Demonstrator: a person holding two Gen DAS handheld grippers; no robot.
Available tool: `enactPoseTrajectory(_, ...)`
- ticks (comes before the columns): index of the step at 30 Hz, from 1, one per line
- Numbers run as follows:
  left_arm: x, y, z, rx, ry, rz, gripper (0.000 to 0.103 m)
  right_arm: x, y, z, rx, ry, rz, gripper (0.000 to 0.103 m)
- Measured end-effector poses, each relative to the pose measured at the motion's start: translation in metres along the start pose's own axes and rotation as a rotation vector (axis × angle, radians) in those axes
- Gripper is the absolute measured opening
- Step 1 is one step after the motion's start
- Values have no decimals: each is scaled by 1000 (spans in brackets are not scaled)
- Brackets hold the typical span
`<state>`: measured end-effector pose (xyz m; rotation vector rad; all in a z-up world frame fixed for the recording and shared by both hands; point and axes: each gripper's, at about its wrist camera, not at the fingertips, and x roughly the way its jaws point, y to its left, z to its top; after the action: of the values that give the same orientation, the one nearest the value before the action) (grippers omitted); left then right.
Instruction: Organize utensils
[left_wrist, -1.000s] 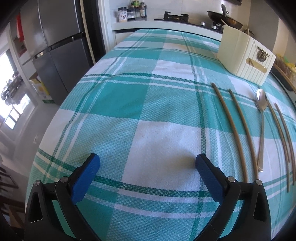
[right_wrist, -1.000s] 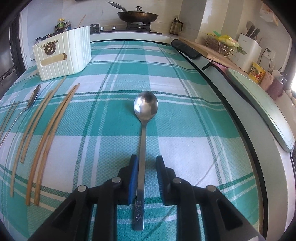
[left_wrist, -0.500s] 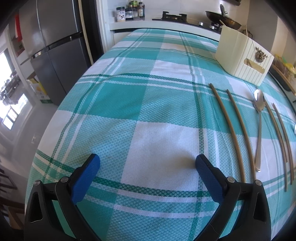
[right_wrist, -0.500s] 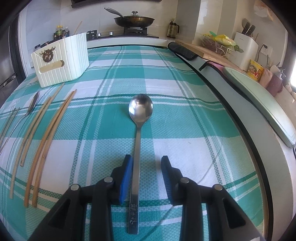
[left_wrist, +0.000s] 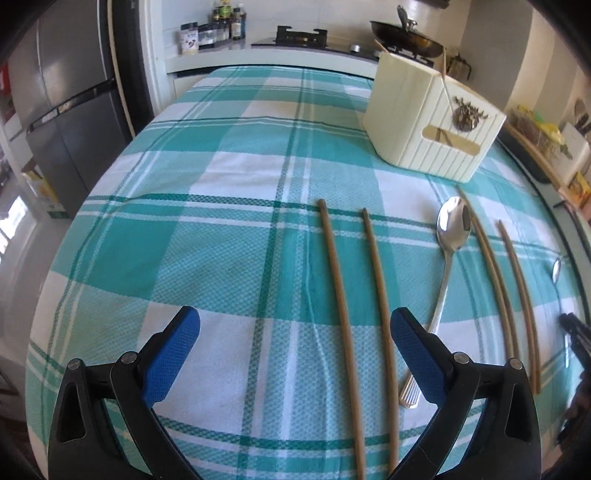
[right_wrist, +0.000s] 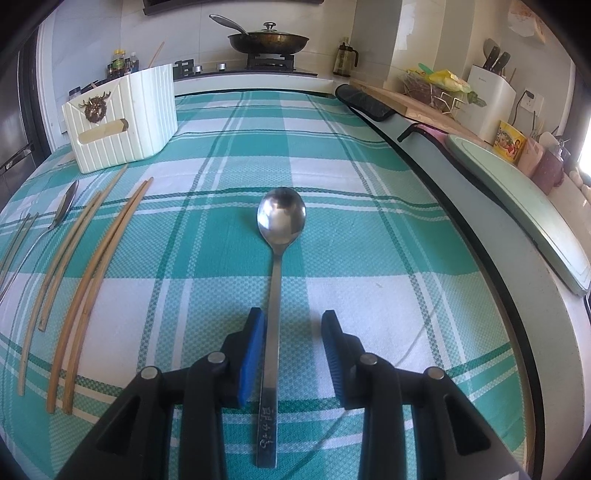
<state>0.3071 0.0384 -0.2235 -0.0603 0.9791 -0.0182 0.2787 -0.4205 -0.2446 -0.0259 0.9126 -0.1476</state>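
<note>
- Utensils lie in a row on the teal-and-white checked tablecloth, handles toward the cameras, with the cream ribbed holder standing beyond them.
- The large spoon lies flat, bowl up and pointing away; its handle runs between the fingers of the right gripper, which are spread apart — the left blue pad sits just beside the handle, the right pad stands clear of it.
- The left gripper hovers with its fingers spread wide, holding nothing; two brown chopsticks pass between its pads.
- The smaller spoon lies just right of that pair, its handle end partly hidden behind the right blue pad.
- Two more chopsticks lie further right, between the two spoons.
- One stick leans out of the holder's top.
- A lidded pan sits on the stove behind the table.
</note>
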Motion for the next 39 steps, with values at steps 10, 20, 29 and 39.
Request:
enactPoseTrajectory(10, 17, 6, -13, 21, 16, 108, 103, 0, 1, 0, -3, -1, -4, 33)
enactPoseTrajectory(20, 15, 23, -18, 1, 15, 83, 103, 1, -4, -1, 19, 2, 23, 33)
enactPoseTrajectory(29, 19, 26, -11, 78, 47, 30, 103, -2, 0, 0, -8, 33, 4, 33)
enactPoseTrajectory(39, 20, 28, -11, 104, 49, 4, 103, -6, -8, 1, 19, 102, 49, 57)
